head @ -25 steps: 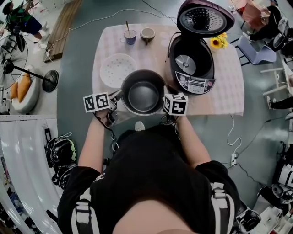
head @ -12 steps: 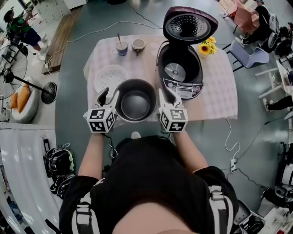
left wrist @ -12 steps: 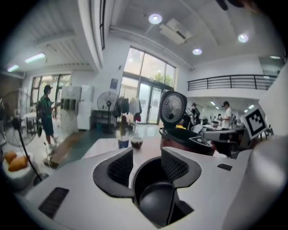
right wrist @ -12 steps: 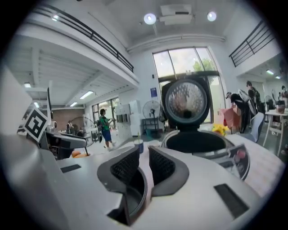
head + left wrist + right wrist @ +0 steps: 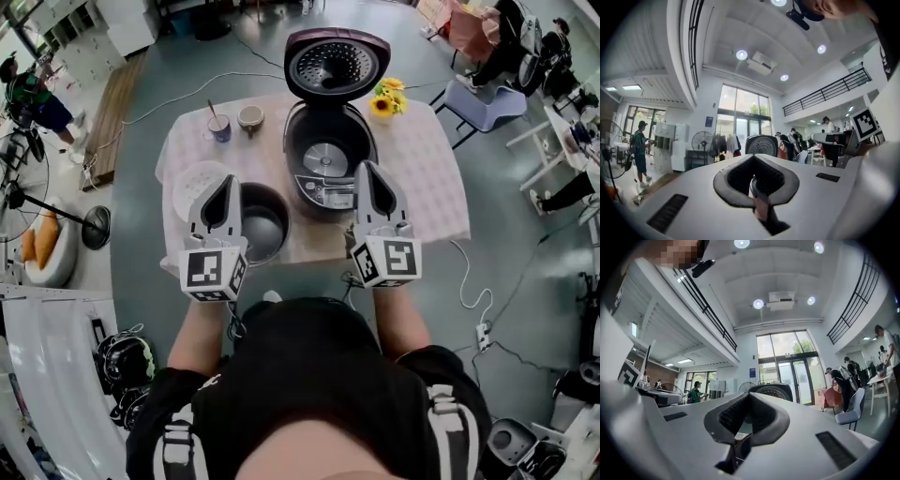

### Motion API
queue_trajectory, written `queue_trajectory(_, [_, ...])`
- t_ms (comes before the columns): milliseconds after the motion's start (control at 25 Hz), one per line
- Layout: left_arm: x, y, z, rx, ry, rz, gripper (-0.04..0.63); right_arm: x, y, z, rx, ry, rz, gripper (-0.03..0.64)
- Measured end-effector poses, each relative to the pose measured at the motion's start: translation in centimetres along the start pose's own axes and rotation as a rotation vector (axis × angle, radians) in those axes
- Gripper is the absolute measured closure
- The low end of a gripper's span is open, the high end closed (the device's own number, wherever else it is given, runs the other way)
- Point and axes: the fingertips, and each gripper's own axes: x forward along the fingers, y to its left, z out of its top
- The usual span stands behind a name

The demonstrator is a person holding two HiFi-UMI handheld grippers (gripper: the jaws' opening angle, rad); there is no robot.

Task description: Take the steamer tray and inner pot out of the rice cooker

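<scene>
The dark inner pot [image 5: 264,228] stands on the table near its front edge, partly hidden behind my left gripper [image 5: 225,184]. Left of it lies the white steamer tray [image 5: 192,178]. The rice cooker [image 5: 326,164] is open behind them, its lid [image 5: 336,61] upright. My right gripper [image 5: 367,171] hovers in front of the cooker. Both grippers are raised well above the table, shut, with nothing between their jaws. In the left gripper view the left gripper [image 5: 753,161] points level at the room; the right gripper [image 5: 746,399] does the same, with the lid [image 5: 771,391] just beyond it.
A blue cup with a spoon [image 5: 219,127] and a second cup [image 5: 249,116] stand at the table's back left. Yellow flowers [image 5: 385,98] sit right of the cooker lid. The checked tablecloth [image 5: 427,187] covers the table. Cables cross the floor; a chair [image 5: 483,103] stands at the right.
Both grippers have left the inner pot's sides and risen high above the table, now pointing level. The pot stays on the table near the steamer tray.
</scene>
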Motion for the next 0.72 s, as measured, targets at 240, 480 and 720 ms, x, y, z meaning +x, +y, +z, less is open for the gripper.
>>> queue_trajectory(240, [1.4, -4.4, -0.7, -0.023, 0.033, -0.033, 0.592, -3.2, -4.1, -0.7, -0.011, 0.054, -0.092, 0.618])
queue_trajectory(480, [2.3, -7.4, -0.3, -0.007, 0.042, -0.076, 0.592, -4.5, -6.0, -0.8, 0.01, 0.066, -0.087, 0.618])
queue_trajectory(720, [2.4, -8.4, 0.1, 0.004, 0.026, -0.084, 0.592, -4.7, -6.1, -1.0, 0.007, 0.059, -0.075, 0.618])
